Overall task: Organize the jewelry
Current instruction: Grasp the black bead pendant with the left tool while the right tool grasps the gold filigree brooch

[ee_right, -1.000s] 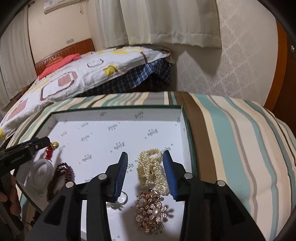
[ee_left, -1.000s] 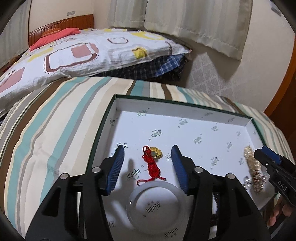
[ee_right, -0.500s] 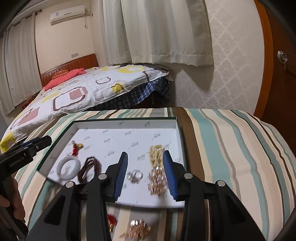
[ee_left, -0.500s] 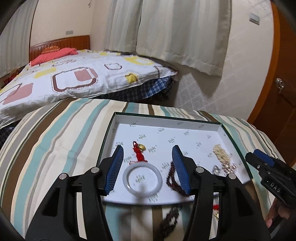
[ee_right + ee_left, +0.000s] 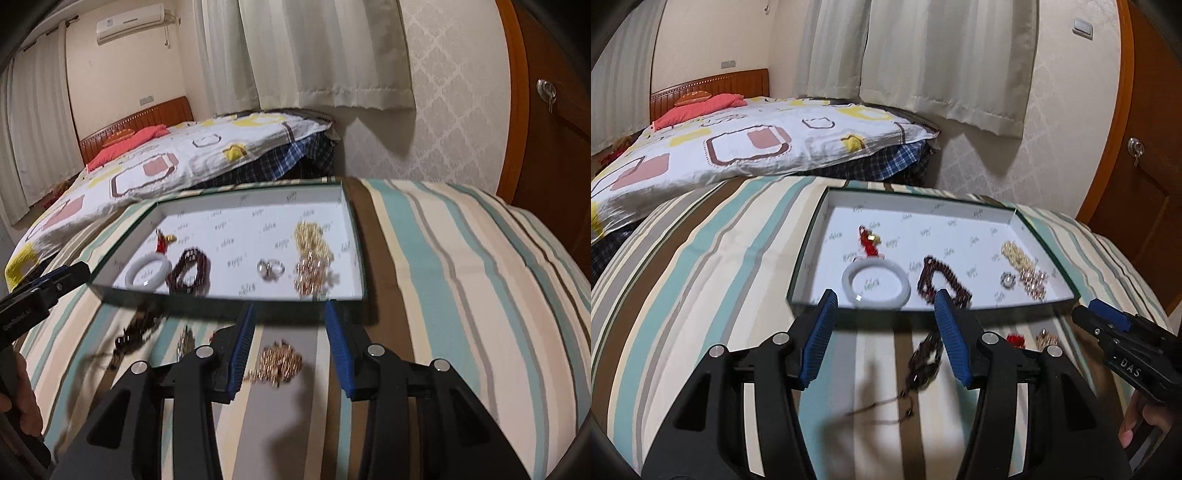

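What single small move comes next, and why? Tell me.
Probably lower the right gripper onto the gold chain lying on the striped bedspread. Its jaws are open and empty, with the chain between them, still outside the box.

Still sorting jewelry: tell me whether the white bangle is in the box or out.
In. The white bangle lies flat on the box floor, near its front wall.

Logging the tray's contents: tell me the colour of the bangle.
The bangle is milky white, slightly translucent. It shows best in the left wrist view.
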